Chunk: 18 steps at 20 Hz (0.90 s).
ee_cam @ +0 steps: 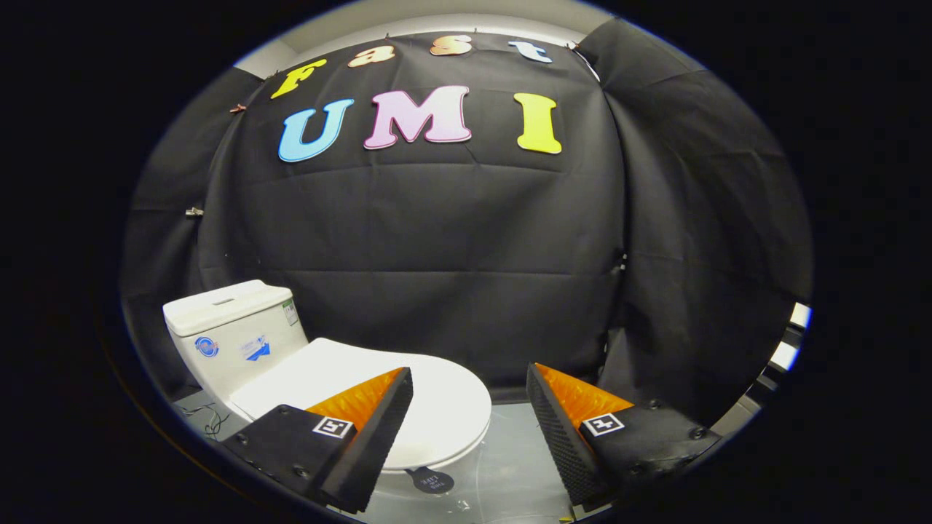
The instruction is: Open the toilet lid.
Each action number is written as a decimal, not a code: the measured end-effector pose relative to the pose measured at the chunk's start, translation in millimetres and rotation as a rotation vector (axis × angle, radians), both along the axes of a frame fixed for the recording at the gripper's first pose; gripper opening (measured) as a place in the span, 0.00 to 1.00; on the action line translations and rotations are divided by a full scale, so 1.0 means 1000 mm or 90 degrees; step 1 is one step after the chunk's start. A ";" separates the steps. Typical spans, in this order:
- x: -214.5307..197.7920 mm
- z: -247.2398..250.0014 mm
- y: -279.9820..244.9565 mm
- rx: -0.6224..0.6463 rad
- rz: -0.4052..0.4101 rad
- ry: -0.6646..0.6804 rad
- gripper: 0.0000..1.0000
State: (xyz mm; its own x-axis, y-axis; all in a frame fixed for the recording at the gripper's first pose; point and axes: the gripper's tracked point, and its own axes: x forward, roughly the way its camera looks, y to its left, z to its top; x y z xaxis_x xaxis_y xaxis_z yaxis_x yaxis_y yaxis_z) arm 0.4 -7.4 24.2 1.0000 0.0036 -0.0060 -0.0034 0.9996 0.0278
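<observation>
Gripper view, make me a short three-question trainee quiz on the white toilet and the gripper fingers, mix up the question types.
1. True or false: the white oval toilet lid lies flat, closed over the bowl.
2. Multiple choice: the gripper is A) shut on the lid, B) open, touching nothing, C) shut on the tank.
3. Fill in: the white boxy ceramic tank stands at the lid's far end, against the black ____ wall.

Key: 1 true. 2 B; one finger shows in front of the lid, the other beside the toilet over the grey floor. 3 cloth.
</observation>
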 end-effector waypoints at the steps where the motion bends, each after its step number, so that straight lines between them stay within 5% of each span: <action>1: 0.001 -0.005 0.000 0.006 0.005 0.005 0.99; 6: 0.000 -0.043 0.001 0.108 0.034 0.052 0.99; 18: -0.002 -0.160 -0.016 0.309 0.001 0.221 0.99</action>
State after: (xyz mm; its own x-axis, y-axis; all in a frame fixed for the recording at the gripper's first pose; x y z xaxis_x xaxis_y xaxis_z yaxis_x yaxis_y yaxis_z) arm -1.5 -23.1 -135.6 0.9398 0.0896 -0.3297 0.0857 0.8723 0.4815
